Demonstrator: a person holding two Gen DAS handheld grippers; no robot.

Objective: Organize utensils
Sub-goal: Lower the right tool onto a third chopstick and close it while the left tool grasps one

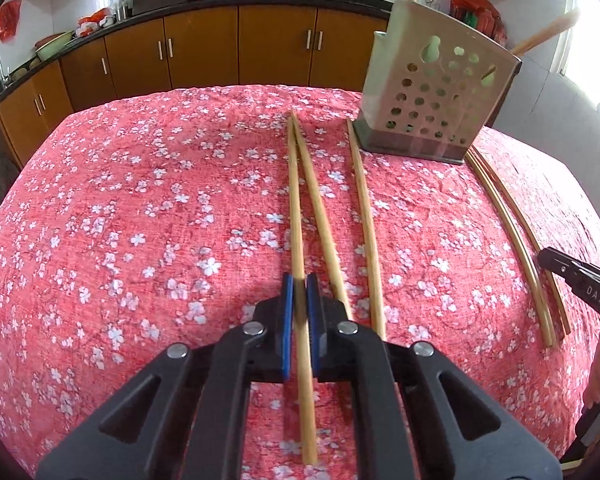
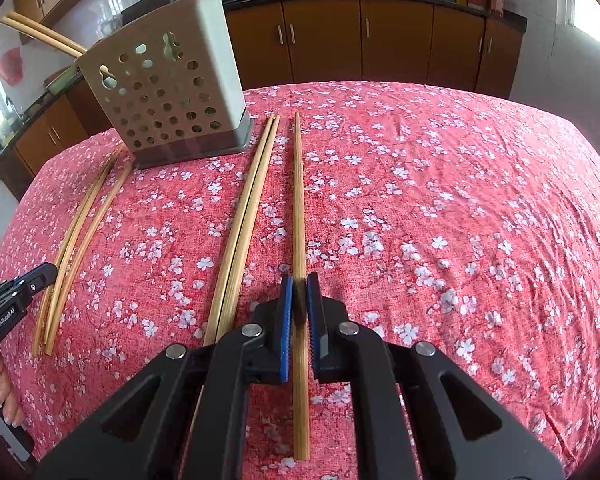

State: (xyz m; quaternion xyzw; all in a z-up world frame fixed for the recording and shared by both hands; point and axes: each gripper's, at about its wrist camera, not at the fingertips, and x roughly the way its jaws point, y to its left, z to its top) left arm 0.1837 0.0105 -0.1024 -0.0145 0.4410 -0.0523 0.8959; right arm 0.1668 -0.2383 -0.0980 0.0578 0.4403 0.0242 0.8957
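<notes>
- While both point down at the worktop [image 1: 140,200], left gripper [image 1: 299,300] jaws clamp one chopstick [image 1: 296,200].
- Right gripper [image 2: 299,300] jaws clamp another chopstick [image 2: 298,200].
- Perforated holder [image 2: 172,92] stands beyond, loose chopsticks [image 2: 248,208] alongside.

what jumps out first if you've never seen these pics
Each gripper is shut on a chopstick lying on the pink floral cloth: the left gripper on one, the right gripper on another. Behind stands a perforated holder with chopsticks already poking out; more lie loose beside it.
</notes>
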